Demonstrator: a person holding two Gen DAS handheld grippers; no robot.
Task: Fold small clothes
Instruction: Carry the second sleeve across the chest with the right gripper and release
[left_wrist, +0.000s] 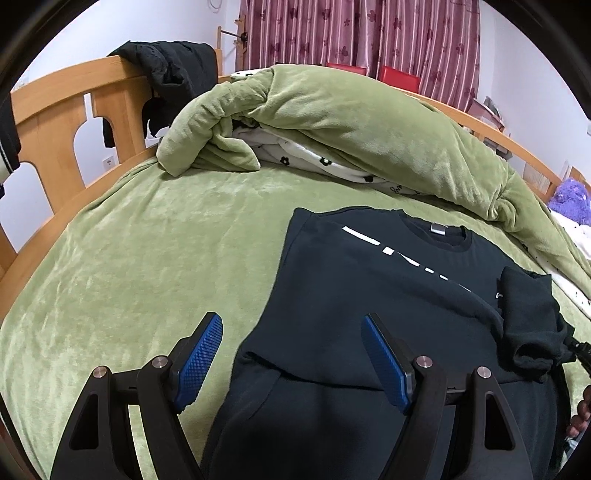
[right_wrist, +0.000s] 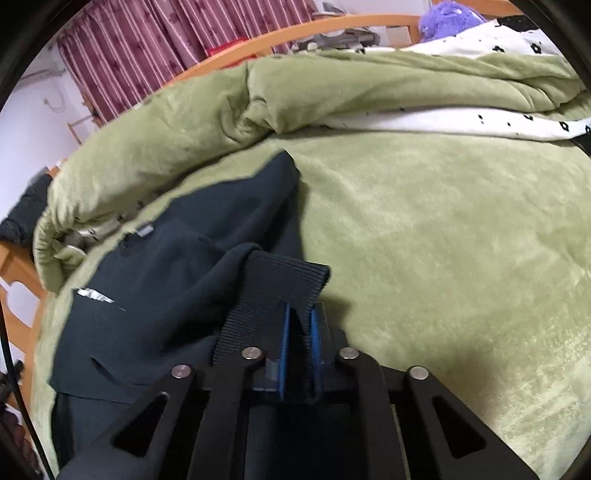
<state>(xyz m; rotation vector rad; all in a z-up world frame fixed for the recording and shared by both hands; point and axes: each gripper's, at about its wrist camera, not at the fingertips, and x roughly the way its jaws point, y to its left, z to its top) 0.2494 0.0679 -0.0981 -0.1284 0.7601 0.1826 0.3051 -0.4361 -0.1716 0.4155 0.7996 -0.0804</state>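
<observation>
My right gripper (right_wrist: 300, 321) pinches the sweater (left_wrist: 369, 295) cuff (right_wrist: 284, 280); my left gripper (left_wrist: 291, 339) hangs open above the hem. A quilt (left_wrist: 332, 122) heaps just behind.

Bare green bed sheet (left_wrist: 140, 258) lies open left of the black sweatshirt (left_wrist: 369, 295); free passage there. Wide bare stretch also right of the garment in the right wrist view. Far side blocked by the rolled green duvet (left_wrist: 351, 122), a long ridge across the bed. Wooden headboard (left_wrist: 55, 122) closes the left edge, a black garment (left_wrist: 173, 74) draped over it. Sweatshirt's cuff (right_wrist: 288, 280) stands raised at the garment's right side.
</observation>
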